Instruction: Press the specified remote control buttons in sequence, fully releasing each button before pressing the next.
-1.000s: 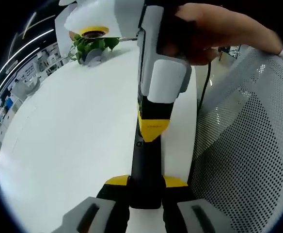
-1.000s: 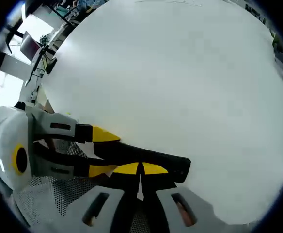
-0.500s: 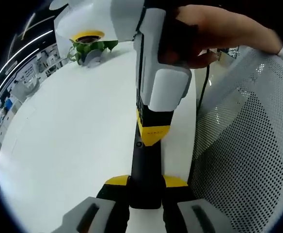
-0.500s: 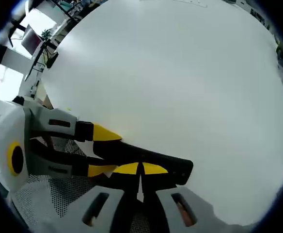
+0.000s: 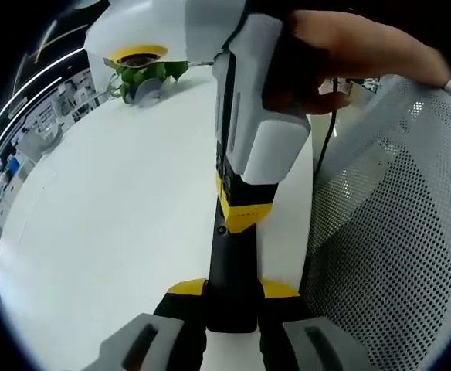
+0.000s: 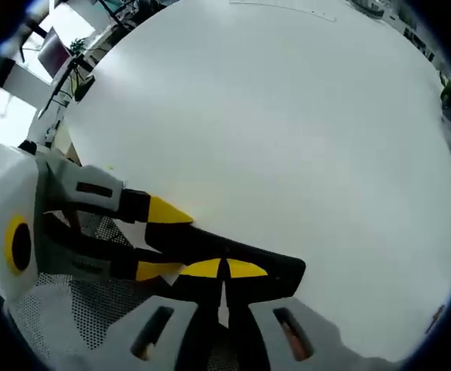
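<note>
A black remote control (image 5: pixel 229 259) stands up between my left gripper's (image 5: pixel 233 288) yellow-tipped jaws, which are shut on its lower end. From above, my right gripper (image 5: pixel 245 210), held by a hand (image 5: pixel 341 54), comes down with its jaws shut and its yellow tips against the remote's face. In the right gripper view the right gripper (image 6: pixel 224 268) has its tips closed together on the remote (image 6: pixel 256 259), which lies across the picture. The left gripper (image 6: pixel 160 241) reaches in from the left and clamps the remote's end. The buttons are hidden under the tips.
A white table (image 5: pixel 117 201) lies under both grippers. A potted green plant (image 5: pixel 144 77) stands at its far edge. A white mesh chair (image 5: pixel 388 255) is close on the right, with a black cable (image 5: pixel 326 139) beside it. Mesh (image 6: pixel 63 317) also shows under the left gripper.
The right gripper has slid a little way down the remote toward the left gripper's jaws. The left gripper keeps its hold on the remote.
</note>
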The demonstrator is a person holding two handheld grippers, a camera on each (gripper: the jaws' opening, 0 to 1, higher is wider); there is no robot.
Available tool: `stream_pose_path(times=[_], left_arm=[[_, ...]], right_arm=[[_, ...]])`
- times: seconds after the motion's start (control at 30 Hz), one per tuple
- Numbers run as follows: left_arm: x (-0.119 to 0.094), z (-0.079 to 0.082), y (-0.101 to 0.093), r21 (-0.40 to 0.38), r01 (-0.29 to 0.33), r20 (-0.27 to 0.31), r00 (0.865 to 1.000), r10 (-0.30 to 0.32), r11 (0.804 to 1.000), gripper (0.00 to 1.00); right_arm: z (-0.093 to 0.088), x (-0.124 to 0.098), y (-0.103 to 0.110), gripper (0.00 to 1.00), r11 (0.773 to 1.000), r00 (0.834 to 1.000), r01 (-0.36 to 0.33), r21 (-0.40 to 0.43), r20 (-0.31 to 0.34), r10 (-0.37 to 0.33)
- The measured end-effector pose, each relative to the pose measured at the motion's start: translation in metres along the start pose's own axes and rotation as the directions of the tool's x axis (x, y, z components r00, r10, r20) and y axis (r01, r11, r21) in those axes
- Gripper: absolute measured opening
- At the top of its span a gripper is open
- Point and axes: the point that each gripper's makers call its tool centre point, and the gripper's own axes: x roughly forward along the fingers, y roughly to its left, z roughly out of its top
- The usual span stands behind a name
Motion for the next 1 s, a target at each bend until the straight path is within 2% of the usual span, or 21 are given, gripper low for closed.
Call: stream_pose_path(times=[0.27,0.4,0.5,0.7,0.73,0.8,0.9,1.0], left_arm=[[-0.0007,0.0004,0.0000,-0.011,0.005,0.006,1.000,-0.005,1.000,0.24],[-0.0003,0.0008,0.0016,-0.018,0.000,0.005,1.000,0.000,1.000,0.24],[0.0000,0.0024,0.0045,-0.061,0.002,0.007,1.000,-0.002,0.998,0.24],[0.0001,0.0025,0.0049,-0.065,-0.006,0.003,1.000,0.006,0.998,0.24],[0.0000,0.0030,0.0053,-0.081,-0.006,0.003,1.000,0.006,0.997,0.24],[-0.0004,0.0042,0.0051,-0.161,0.006,0.008,1.000,-0.005,0.987,0.24],[-0.0018,0.0056,0.0039,-0.276,0.047,0.021,0.999,-0.042,0.960,0.24],[-0.0027,0.0057,0.0041,-0.291,0.050,0.021,0.999,-0.046,0.956,0.24]], right_arm=[[0.0003,0.0002,-0.0006,0.00,0.998,1.000,-0.028,0.052,-0.005,0.028],[-0.0062,0.0018,0.0009,0.00,0.996,0.998,-0.046,0.081,-0.038,0.050],[-0.0070,0.0010,0.0014,0.00,0.996,0.998,-0.046,0.081,-0.044,0.050],[-0.0061,-0.0009,-0.0045,0.00,0.996,0.999,-0.028,0.088,-0.034,0.032],[-0.0065,-0.0024,-0.0057,0.00,0.996,0.999,-0.023,0.091,-0.029,0.026],[-0.0060,-0.0041,-0.0073,0.00,0.995,1.000,-0.017,0.097,-0.017,0.019],[-0.0022,-0.0058,-0.0063,0.00,0.992,0.999,-0.039,0.121,0.006,0.038],[-0.0001,-0.0048,-0.0065,0.00,0.991,0.999,-0.044,0.124,0.010,0.043]])
